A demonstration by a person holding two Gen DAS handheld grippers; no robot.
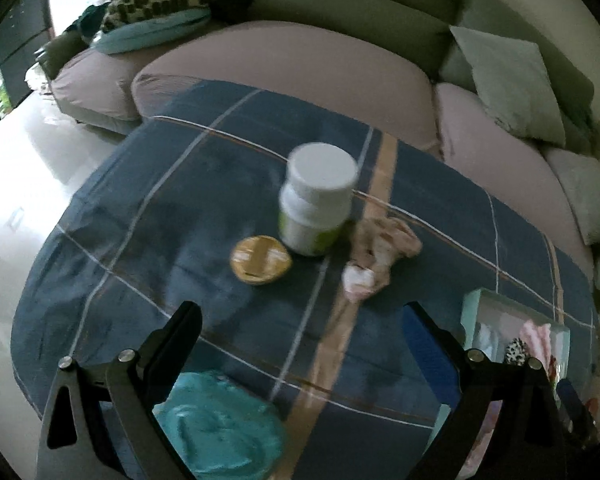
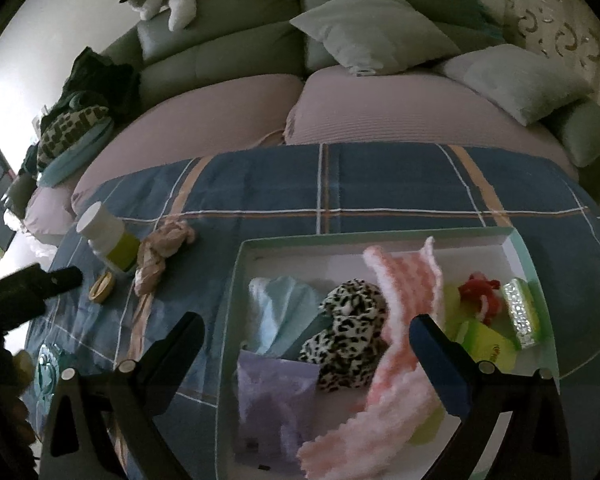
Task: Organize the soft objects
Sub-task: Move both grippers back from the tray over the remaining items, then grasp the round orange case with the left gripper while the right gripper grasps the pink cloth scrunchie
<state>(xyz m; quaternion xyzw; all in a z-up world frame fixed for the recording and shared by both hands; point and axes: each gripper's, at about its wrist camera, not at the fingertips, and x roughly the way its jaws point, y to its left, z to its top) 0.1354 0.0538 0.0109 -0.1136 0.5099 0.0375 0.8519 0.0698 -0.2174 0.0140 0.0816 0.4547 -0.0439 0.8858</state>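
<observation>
While both grippers hang with their jaws spread wide and nothing between them, the shallow mint-green cardboard box (image 2: 516, 236) serves as the landmark on the blue plaid cloth (image 2: 380, 184) covering the table. Inside the box lie a fluffy pink-and-white striped sock (image 2: 404, 280), a leopard-print plush scrunchie (image 2: 348, 320), a pale blue soft cloth (image 2: 276, 308), a lilac folded fabric piece (image 2: 276, 400), a red knotted hair tie (image 2: 480, 292) and a glittery silver hair clip (image 2: 522, 316). The right gripper (image 2: 306, 360) hovers over the box's near half. Left of the box, outside it, a crumpled beige patterned cloth (image 1: 380, 248) lies on the plaid. Just beyond that cloth, farther from the box, stands a white plastic bottle with a green label (image 1: 316, 200), with a small round gold tin (image 1: 260, 260) beside it. The left gripper (image 1: 300, 344) hangs well left of the box, a teal crinkled item (image 1: 220, 424) below it.
</observation>
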